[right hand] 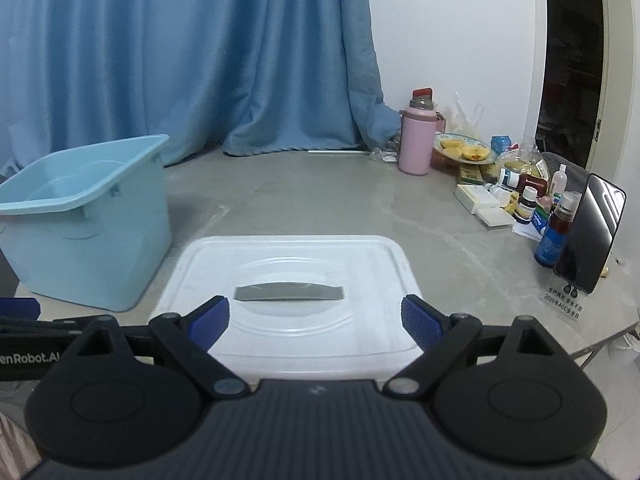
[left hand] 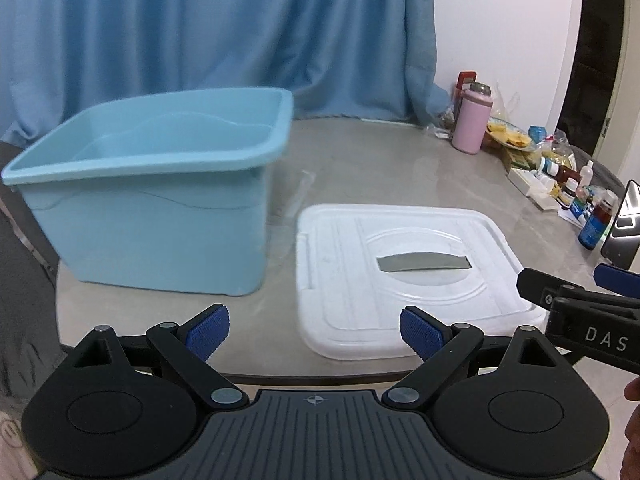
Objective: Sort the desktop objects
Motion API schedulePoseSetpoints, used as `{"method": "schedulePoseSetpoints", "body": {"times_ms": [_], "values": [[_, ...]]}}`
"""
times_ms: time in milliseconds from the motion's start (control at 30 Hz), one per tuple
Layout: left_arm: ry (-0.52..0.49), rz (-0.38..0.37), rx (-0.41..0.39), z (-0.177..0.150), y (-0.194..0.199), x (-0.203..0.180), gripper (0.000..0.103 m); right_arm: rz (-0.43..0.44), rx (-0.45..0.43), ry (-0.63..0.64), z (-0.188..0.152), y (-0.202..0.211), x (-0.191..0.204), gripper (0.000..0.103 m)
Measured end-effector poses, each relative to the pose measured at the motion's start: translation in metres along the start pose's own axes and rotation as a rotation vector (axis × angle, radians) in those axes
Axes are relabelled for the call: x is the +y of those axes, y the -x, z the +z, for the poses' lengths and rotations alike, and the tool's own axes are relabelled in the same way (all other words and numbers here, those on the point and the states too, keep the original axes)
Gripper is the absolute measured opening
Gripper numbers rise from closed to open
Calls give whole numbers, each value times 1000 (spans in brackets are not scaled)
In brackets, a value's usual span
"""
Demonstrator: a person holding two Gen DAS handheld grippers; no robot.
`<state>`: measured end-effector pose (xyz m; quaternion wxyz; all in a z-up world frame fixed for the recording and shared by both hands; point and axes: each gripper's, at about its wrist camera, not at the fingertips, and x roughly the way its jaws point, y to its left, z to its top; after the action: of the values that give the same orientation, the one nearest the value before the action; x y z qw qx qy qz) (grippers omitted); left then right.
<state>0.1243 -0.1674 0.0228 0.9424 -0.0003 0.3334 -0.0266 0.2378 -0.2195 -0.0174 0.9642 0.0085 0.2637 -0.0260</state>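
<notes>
A light blue plastic bin (left hand: 152, 200) stands open on the grey table at the left; it also shows in the right wrist view (right hand: 84, 216). Its white lid (left hand: 408, 272) lies flat on the table to the right of it, with a grey handle slot (left hand: 424, 263); in the right wrist view the lid (right hand: 292, 284) lies straight ahead. My left gripper (left hand: 314, 330) is open and empty at the table's front edge, between bin and lid. My right gripper (right hand: 316, 322) is open and empty just above the lid's near edge. The right gripper (left hand: 576, 296) also shows at the right of the left wrist view.
A pink thermos (right hand: 416, 140), a plate of yellow fruit (right hand: 462, 148), small medicine bottles and boxes (right hand: 520, 200) and an upright phone (right hand: 590, 232) crowd the table's right side. A blue curtain (right hand: 180, 60) hangs behind. The table edge curves at right.
</notes>
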Motion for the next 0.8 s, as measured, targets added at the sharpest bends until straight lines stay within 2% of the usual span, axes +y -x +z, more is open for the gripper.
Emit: {"method": "schedulePoseSetpoints", "body": {"times_ms": [200, 467, 800], "values": [[18, 25, 14, 0, -11, -22, 94, 12, 17, 4, -1, -8, -26, 93], [-28, 31, 53, 6, -20, -35, 94, 25, 45, -14, 1, -21, -46, 93], [-24, 46, 133, 23, -68, -38, 94, 16, 109, -24, 5, -58, -58, 93]]}}
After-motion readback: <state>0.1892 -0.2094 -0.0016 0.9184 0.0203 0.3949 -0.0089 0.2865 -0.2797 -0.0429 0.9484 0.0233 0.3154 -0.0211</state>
